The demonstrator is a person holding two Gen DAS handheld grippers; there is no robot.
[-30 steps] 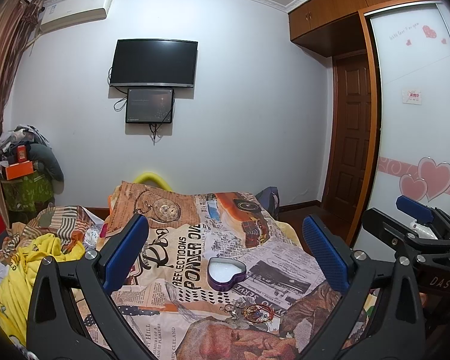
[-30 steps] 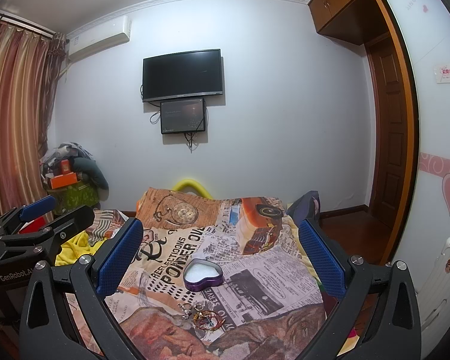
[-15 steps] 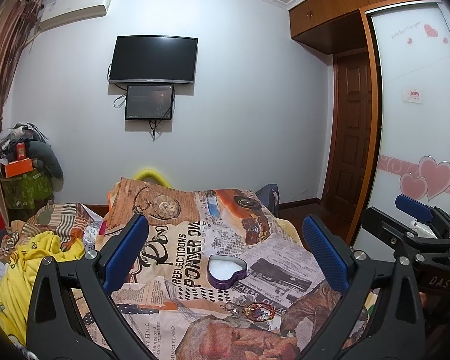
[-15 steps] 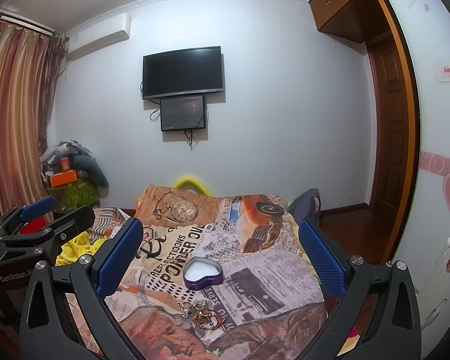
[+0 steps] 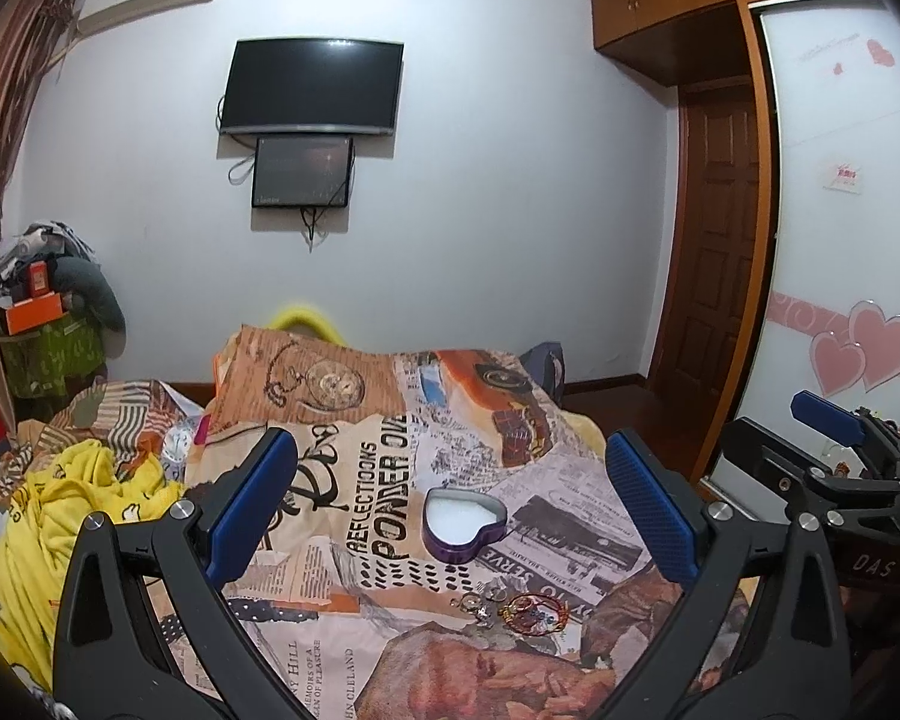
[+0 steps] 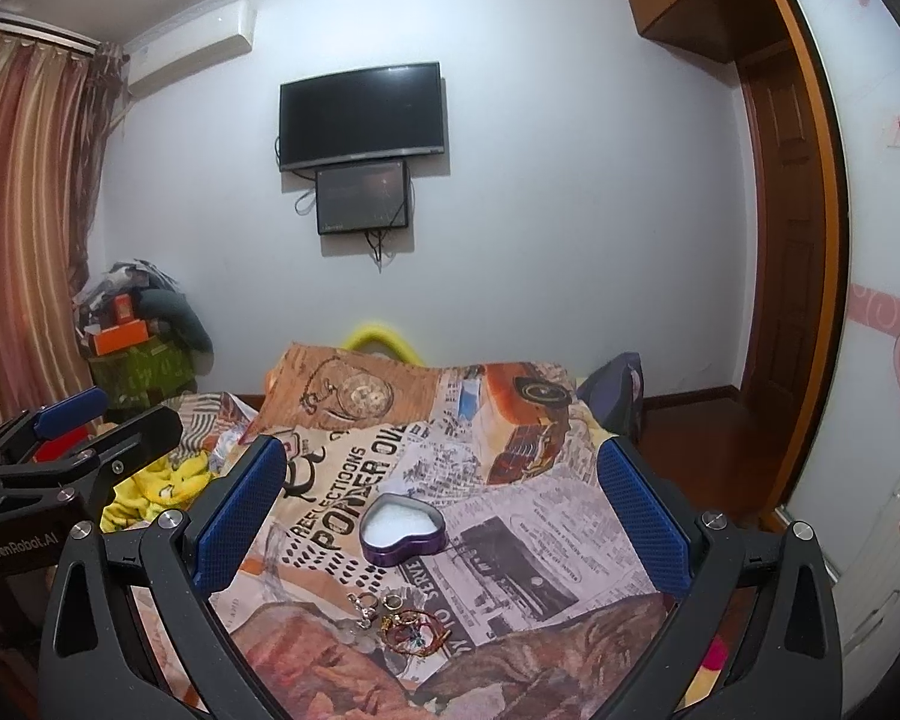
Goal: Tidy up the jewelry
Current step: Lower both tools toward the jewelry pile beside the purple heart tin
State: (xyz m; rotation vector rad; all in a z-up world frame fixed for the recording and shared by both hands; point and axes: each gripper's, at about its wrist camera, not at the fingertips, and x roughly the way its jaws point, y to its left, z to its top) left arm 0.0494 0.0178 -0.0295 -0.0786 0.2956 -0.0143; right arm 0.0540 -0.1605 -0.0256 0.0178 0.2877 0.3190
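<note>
A purple heart-shaped tin [image 5: 463, 523] with a white lining lies open on the newspaper-print bedspread [image 5: 354, 516]; it also shows in the right wrist view [image 6: 402, 529]. A small heap of jewelry [image 5: 513, 603], red-gold bangles, rings and a silver piece, lies just in front of it, and shows in the right wrist view too [image 6: 403, 624]. My left gripper [image 5: 450, 507] is open and empty, above the bed. My right gripper [image 6: 441, 519] is open and empty, held alongside at the same height.
Yellow clothing [image 5: 60, 510] is piled on the bed's left side. A box stack [image 5: 42, 324] stands by the curtain. A TV [image 5: 311, 87] hangs on the far wall. A wooden door [image 5: 717, 252] and a sliding wardrobe [image 5: 840, 240] are on the right.
Both views have shifted slightly; the room has moved down a touch in frame. Both grippers stay open. The tin and the jewelry have not moved.
</note>
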